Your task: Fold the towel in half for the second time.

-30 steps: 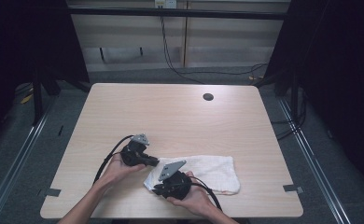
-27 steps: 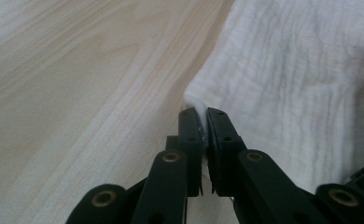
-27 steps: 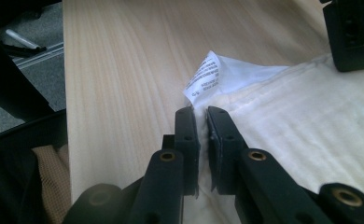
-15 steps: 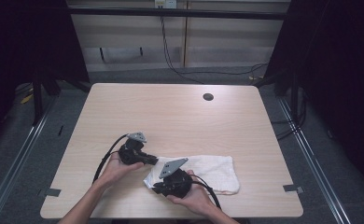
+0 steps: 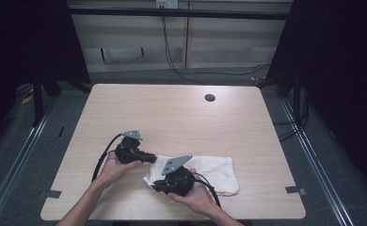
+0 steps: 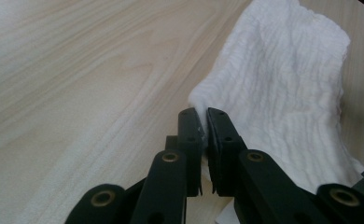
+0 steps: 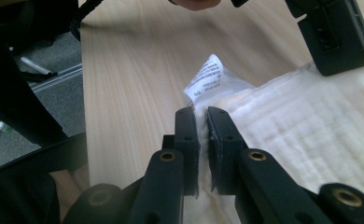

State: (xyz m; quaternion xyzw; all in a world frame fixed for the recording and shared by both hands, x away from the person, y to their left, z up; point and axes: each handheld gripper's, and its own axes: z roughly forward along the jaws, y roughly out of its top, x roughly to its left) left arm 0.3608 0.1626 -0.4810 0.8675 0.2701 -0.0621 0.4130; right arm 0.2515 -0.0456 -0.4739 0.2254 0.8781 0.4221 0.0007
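Towel: I see the white towel (image 5: 210,170) lying flat near the front edge of the table (image 5: 172,113), right of centre, long side across.
Towel corners: I have its left end pinched at two corners, and a small printed label (image 7: 207,74) sticks out there.
Left gripper: my left gripper (image 6: 203,122) is pressed together on the towel's far left corner, cloth caught between the pads.
Right gripper: my right gripper (image 7: 202,120) nips the near left corner just beside the label.
Hands: both hands sit close together, near the front edge.
Table: I see a dark round hole (image 5: 210,98) well beyond the towel.
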